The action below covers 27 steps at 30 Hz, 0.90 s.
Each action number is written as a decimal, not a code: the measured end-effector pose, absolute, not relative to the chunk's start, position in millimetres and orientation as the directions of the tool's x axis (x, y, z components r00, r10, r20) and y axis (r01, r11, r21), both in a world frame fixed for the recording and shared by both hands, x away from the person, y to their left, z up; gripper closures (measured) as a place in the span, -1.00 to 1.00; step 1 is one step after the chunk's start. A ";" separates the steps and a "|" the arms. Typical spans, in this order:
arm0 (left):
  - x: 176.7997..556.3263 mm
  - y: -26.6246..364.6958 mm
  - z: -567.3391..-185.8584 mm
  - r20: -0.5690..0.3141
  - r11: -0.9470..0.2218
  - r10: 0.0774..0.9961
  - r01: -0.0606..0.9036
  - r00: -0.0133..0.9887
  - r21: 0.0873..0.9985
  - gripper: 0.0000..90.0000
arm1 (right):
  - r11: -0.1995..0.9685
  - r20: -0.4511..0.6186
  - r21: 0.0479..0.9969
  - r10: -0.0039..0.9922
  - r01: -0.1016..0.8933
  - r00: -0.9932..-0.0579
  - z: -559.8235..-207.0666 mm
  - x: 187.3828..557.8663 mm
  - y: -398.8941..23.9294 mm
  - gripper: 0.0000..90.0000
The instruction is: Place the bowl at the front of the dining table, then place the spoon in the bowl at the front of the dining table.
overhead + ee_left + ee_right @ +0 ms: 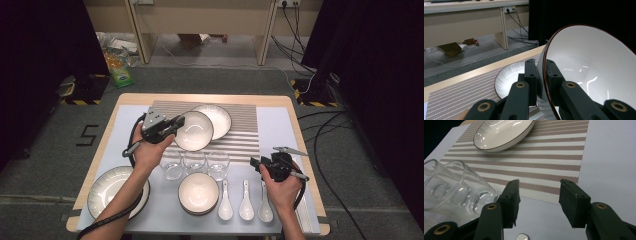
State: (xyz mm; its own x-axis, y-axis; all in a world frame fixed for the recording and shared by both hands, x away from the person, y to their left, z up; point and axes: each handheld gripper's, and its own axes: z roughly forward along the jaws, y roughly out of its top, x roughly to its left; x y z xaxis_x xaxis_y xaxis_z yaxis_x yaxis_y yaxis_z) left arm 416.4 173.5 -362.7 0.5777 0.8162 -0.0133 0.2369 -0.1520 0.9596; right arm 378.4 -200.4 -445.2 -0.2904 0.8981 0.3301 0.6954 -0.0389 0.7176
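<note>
One bowl (194, 131) hangs clamped by its rim in my left tool (176, 123), unplaced; my right tool (256, 163) waits open, empty.

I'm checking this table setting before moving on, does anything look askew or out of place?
One thing: the white dark-rimmed bowl is tipped up on edge over the striped placemat, its rim pinched by the left gripper, beside the shallow white bowl. Three clear glasses and three white spoons sit in tidy rows.

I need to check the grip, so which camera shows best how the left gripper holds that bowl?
The left gripper view: both jaws of the left gripper pinch the rim of the bowl. The high view shows bowl and gripper from above, small; the right gripper view doesn't help.
</note>
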 end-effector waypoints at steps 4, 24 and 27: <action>418.6 172.9 -363.2 -0.014 -0.153 0.816 0.240 0.578 0.959 0.81 | -0.042 0.330 0.718 0.899 0.695 -0.287 -445.2 379.5 -201.5 0.13; 423.3 173.3 -369.2 -0.020 -0.143 0.828 0.245 0.560 0.959 0.81 | -0.035 0.327 0.716 0.900 0.697 -0.290 -444.6 379.0 -200.2 0.13; 425.2 173.2 -370.8 -0.020 -0.143 0.831 0.249 0.556 0.958 0.81 | -0.038 0.329 0.718 0.898 0.695 -0.292 -443.5 379.0 -199.9 0.13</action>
